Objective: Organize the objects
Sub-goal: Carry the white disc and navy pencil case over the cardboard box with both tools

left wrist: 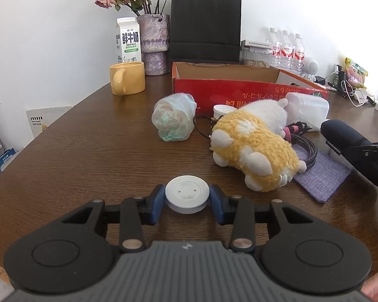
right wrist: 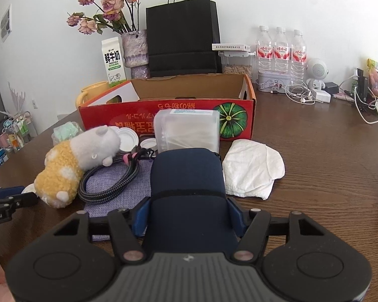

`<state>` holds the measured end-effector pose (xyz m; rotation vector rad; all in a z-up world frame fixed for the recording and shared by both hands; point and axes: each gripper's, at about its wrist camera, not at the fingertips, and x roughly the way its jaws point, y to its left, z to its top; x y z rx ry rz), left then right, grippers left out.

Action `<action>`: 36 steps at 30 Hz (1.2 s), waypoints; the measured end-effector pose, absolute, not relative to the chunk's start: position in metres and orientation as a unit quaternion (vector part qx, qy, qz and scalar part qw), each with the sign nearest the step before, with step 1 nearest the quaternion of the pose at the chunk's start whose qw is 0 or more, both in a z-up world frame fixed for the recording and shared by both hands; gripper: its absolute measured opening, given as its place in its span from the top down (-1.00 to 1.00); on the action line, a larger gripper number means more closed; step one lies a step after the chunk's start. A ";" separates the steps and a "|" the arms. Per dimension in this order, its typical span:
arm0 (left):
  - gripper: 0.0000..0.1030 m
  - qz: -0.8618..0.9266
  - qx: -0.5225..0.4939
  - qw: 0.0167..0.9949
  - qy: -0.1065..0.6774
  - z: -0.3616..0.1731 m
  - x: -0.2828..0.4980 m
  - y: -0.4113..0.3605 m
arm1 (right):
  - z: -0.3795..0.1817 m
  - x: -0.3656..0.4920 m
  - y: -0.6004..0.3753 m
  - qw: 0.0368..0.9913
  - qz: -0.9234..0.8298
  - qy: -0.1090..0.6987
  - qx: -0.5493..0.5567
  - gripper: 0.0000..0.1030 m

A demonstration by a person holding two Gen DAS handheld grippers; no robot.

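Observation:
My left gripper [left wrist: 187,201] is shut on a white round lid [left wrist: 187,191] low over the brown table [left wrist: 88,156]. In the right wrist view my right gripper [right wrist: 187,214] has its blue pads against both sides of a dark blue soft case [right wrist: 186,176]. That case [left wrist: 350,148] also shows at the right of the left wrist view. A yellow and white plush toy [left wrist: 252,148] lies on its side beside a braided cable [right wrist: 108,181] and a purple fabric pouch [right wrist: 118,193]. Behind stands an open red cardboard box [right wrist: 138,115].
In front of the box sit a clear plastic container [right wrist: 189,130], a bagged bundle [left wrist: 174,118] and a white folded cloth [right wrist: 252,168]. A yellow mug [left wrist: 127,80], milk carton [left wrist: 128,40], flower vase [left wrist: 155,42], black paper bag [left wrist: 205,25] and water bottles [right wrist: 281,50] line the back. Chargers and cords [right wrist: 315,93] lie far right.

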<state>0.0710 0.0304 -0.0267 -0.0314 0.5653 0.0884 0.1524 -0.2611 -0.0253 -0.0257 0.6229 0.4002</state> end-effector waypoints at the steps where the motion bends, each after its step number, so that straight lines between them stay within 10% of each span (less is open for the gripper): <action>1: 0.24 0.043 -0.016 0.961 0.272 -0.023 0.070 0.031 | -0.023 0.151 -0.261 0.934 0.196 0.299 -0.014 -0.20; 36: 0.23 -0.013 -0.027 0.989 0.142 0.085 0.249 -0.019 | 0.054 0.302 -0.205 0.963 0.190 0.189 0.012 -0.20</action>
